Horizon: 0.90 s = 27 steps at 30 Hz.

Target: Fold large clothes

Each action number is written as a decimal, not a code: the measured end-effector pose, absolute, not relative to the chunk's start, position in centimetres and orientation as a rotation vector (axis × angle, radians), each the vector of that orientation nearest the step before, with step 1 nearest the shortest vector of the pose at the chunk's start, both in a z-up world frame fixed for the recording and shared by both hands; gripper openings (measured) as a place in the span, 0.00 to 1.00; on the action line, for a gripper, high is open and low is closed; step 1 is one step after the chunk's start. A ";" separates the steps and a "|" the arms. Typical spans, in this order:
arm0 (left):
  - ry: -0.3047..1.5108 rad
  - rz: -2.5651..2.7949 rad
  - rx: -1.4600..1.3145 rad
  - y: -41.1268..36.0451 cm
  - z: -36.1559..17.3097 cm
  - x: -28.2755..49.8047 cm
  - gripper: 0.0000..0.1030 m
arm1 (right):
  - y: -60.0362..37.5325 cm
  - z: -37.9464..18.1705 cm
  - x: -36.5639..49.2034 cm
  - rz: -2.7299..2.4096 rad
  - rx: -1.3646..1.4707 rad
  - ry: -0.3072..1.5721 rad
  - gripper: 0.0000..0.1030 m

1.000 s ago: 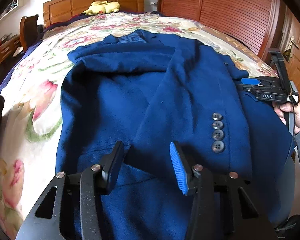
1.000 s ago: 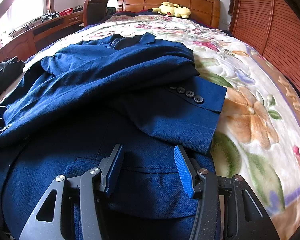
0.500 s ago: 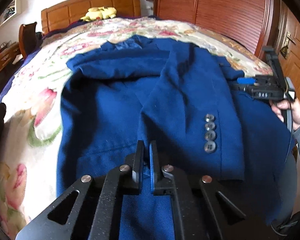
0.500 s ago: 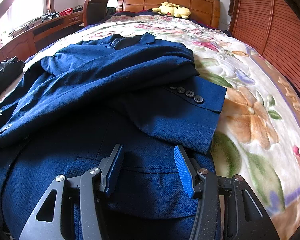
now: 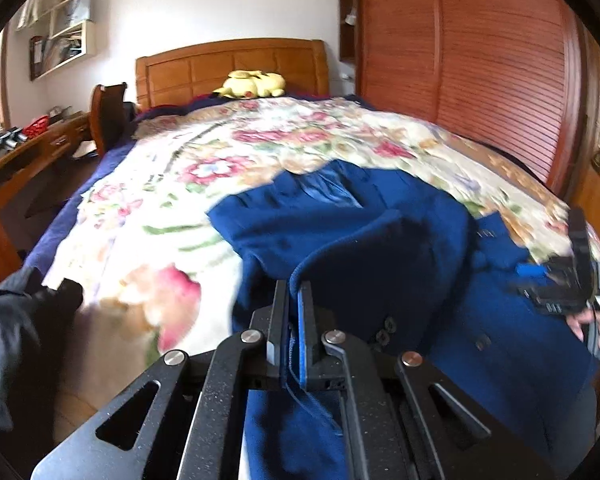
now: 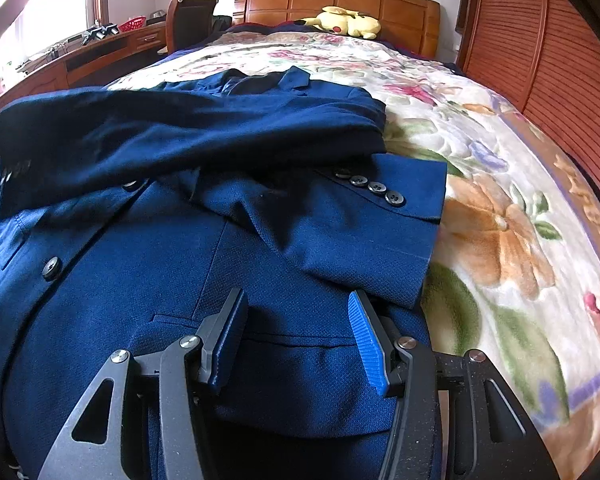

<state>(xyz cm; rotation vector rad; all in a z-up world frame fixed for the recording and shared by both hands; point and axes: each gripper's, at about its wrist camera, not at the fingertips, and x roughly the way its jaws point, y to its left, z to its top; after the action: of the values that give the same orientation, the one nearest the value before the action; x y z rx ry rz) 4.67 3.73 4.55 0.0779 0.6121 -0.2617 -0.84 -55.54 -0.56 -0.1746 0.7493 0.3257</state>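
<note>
A dark blue jacket lies on the flowered quilt with its collar toward the headboard. My left gripper is shut on a fold of the jacket's left edge and holds it raised off the bed; cloth shows between the pads. The buttoned cuff hangs just right of it. In the right wrist view the jacket fills the foreground, one sleeve cuff folded across its front. My right gripper stands open just above the lower front near a pocket flap, nothing between its fingers. It also shows at the jacket's right side, held by a hand.
A yellow plush toy rests by the wooden headboard. A desk and chair stand left of the bed, a slatted wardrobe on the right. A black garment lies at the bed's left near edge.
The left gripper closed on the jacket's edge and then rose, pulling the cloth and a sleeve up off the bed. The right gripper stayed still and open.
</note>
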 end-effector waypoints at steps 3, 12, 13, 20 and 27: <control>0.628 -0.229 0.070 4.6 4.2 6.4 0.04 | -55.5 -0.6 -0.9 0.325 -0.175 0.749 0.52; 0.690 -0.231 0.047 5.3 1.4 6.6 0.06 | -55.5 -0.6 -0.9 0.325 -0.175 0.749 0.53; 0.688 -0.231 0.048 5.4 1.3 6.2 0.08 | -55.5 -0.6 -0.9 0.326 -0.175 0.749 0.53; 0.635 -0.212 0.045 6.2 1.5 3.1 0.49 | -55.5 -0.6 -0.9 0.325 -0.175 0.748 0.53; 0.637 -0.221 0.007 7.4 1.0 0.4 0.79 | -55.4 -0.7 -0.9 0.325 -0.178 0.748 0.53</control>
<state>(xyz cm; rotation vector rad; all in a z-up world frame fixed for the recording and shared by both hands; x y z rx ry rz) 0.41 7.37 0.98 0.0072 0.6369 -0.2211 -0.89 -55.37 -0.70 -0.1776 0.7481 0.3246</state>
